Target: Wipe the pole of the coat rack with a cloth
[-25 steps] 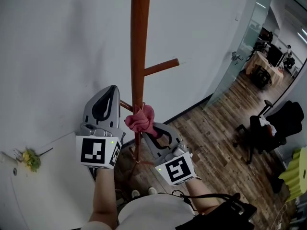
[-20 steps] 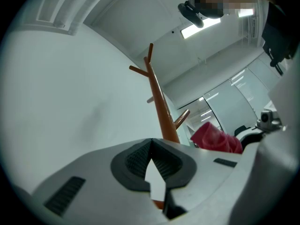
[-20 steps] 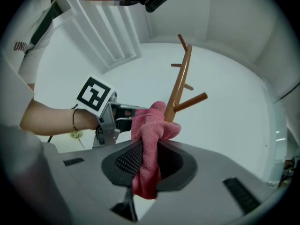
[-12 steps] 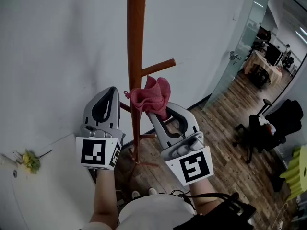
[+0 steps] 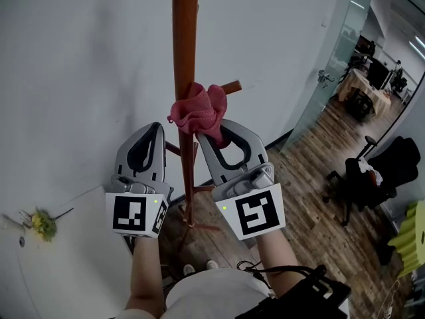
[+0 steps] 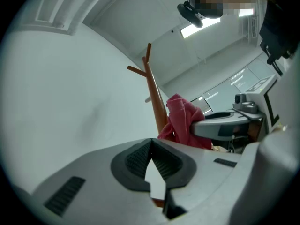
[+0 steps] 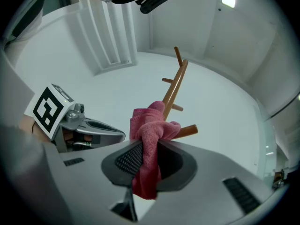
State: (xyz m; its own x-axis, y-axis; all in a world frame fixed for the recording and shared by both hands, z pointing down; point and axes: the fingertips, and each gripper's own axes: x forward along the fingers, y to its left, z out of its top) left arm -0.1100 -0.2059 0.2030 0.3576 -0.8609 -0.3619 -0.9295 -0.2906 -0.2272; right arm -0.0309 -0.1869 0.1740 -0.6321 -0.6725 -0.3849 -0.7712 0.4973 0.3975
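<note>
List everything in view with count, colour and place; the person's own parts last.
coat rack pole: one, reddish-brown wood, centre, against the white wall
cloth: one, pink, bunched against the pole
office chair: one, black, right, on the wooden floor
glass door: one, clear, upper right
yellow bunch: one, perhaps flowers, lower left
left gripper: one, grey, shut, empty, left of the pole
right gripper: one, grey, shut on the cloth
forearms: two, bottom centre

No legible text; only square markers (image 5: 136, 212) on left tool (image 5: 157, 125) and right tool (image 5: 211, 133).
</note>
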